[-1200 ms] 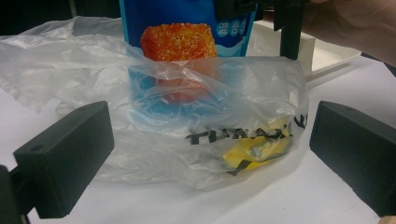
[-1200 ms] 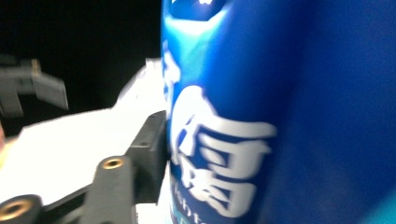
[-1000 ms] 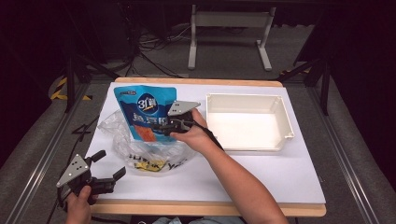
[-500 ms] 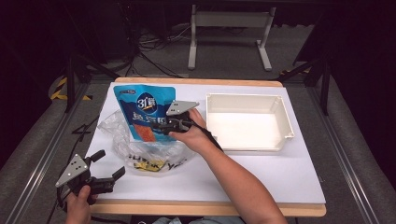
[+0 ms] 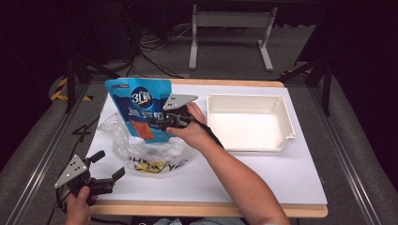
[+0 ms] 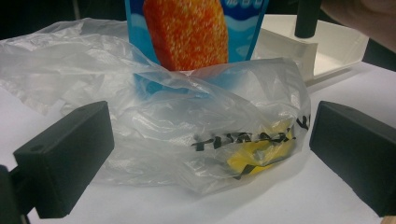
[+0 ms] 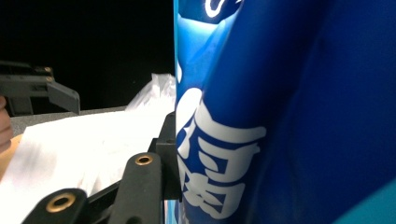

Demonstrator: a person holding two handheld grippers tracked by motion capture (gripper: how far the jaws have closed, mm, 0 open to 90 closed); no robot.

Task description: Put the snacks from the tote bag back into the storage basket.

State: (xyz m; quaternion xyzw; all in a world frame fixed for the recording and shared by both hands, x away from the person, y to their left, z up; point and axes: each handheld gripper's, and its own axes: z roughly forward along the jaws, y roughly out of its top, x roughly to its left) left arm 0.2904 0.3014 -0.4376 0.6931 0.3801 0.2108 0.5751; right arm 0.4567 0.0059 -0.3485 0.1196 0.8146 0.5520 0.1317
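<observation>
The right gripper (image 5: pixel 157 123) is clamped on the blue snack pouch (image 5: pixel 138 105) — held upright, its bottom in the clear plastic bag (image 5: pixel 141 147) — forearm stretched across the table (image 5: pixel 263 173). The left gripper (image 5: pixel 107 165) rests at the near edge, jaws spread, empty.

My right tongs (image 7: pixel 175 186): closed on the blue pouch, the black jaw on the left pressed flat against its face; the other jaw is hidden behind it.
Blue pouch (image 7: pixel 280 116): upright, very close, taking up everything from the jaw rightward, with large white characters on it.
White table surface (image 7: pixel 70 140): to the left, beyond the jaw.
Clear plastic bag (image 7: pixel 156 91): crumpled, farther off, just left of the pouch's edge.
My other tongs (image 7: pixel 37 91): at the far left edge, well apart.
</observation>
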